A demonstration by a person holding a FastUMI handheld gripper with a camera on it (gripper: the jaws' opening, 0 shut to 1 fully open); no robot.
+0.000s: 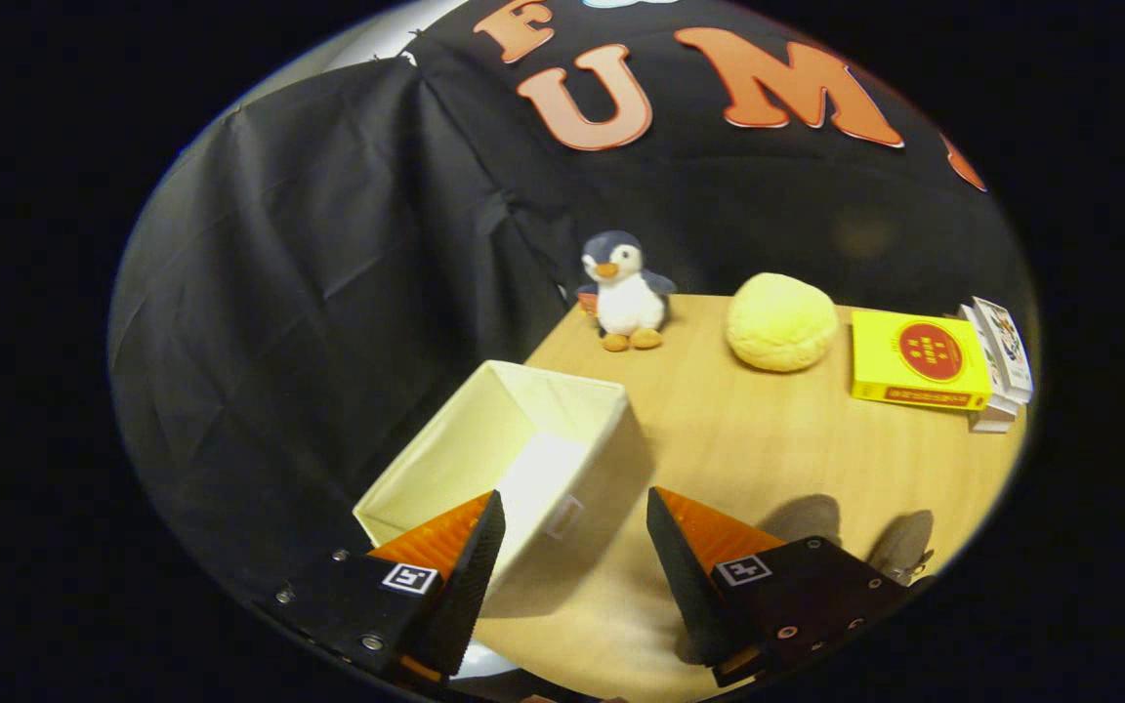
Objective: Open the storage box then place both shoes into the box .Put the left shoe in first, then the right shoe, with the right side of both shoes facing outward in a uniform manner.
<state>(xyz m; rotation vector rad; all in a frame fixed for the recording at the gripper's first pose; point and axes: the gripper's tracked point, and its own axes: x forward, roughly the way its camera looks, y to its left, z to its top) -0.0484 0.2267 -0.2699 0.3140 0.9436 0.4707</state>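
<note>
**Box stands open, nothing between the fingers yet**

The storage box (514,459) sits at the near corner of the wooden table (768,469), just ahead of your gripper (572,547) and slightly toward its left finger. Its top is open and the pale inside looks bare, so the opening step seems done. Your fingers are spread wide apart and hold nothing; the box's near wall lies between and just beyond them.

By my reading, the left shoe comes next. Two dark rounded shapes lie on the table beside the right finger; you cannot tell from here whether they are the shoes. Swing that way to check before you commit. Grip the shoe across its side so you can turn its right side outward, and lower it well into the box instead of dropping it on the rim.

Further back stand a toy penguin (626,293), a yellow plush ball (781,322) and a yellow book (919,359); keep clear of them.
</note>
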